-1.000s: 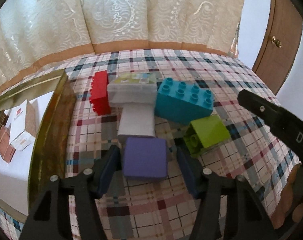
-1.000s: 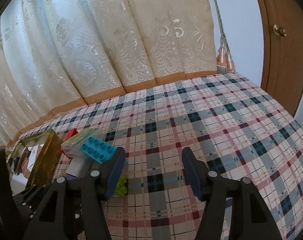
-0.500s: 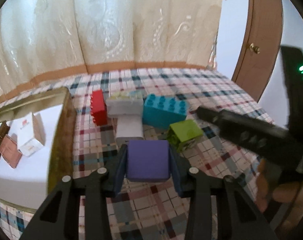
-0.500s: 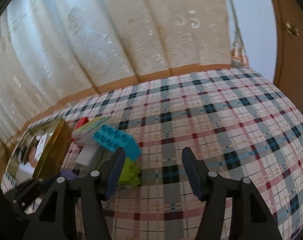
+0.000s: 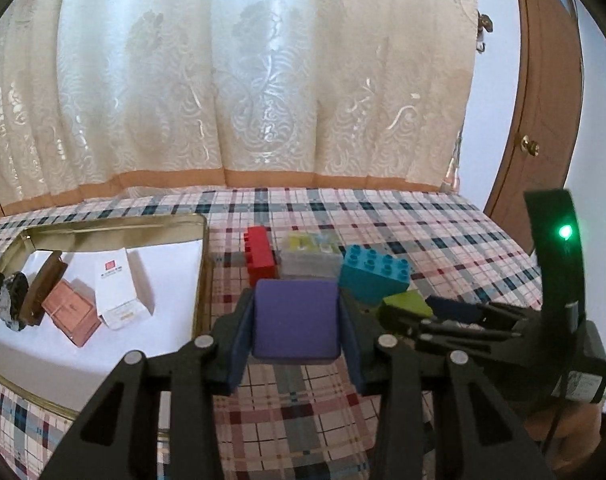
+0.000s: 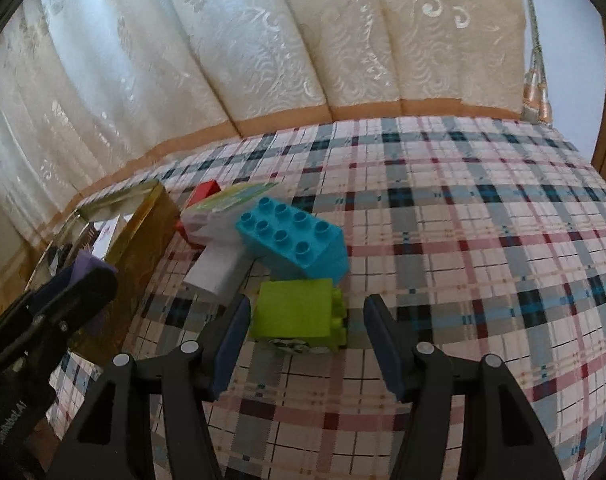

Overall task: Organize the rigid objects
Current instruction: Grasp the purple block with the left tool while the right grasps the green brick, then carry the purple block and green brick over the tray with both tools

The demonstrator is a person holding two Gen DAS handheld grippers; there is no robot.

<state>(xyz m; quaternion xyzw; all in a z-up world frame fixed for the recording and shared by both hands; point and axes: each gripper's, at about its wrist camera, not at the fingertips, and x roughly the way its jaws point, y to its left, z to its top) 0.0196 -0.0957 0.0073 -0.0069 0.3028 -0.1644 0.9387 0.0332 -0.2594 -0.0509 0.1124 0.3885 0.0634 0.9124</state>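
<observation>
Left gripper (image 5: 297, 330) jaws pinching purple block (image 5: 295, 320), raised above plaid bed (image 6: 483, 248) beside gold tin (image 5: 201, 280). Right gripper (image 6: 305, 340) jaws spread, straddling green brick (image 6: 293, 314). Step, likely: carry to tin. Next: swing left over rim, release inside.

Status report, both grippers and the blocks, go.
Left gripper shut on purple block, lifted beside gold tin. Right gripper open, straddling lime brick. Teal brick close behind it; nothing between the fingers otherwise.
</observation>
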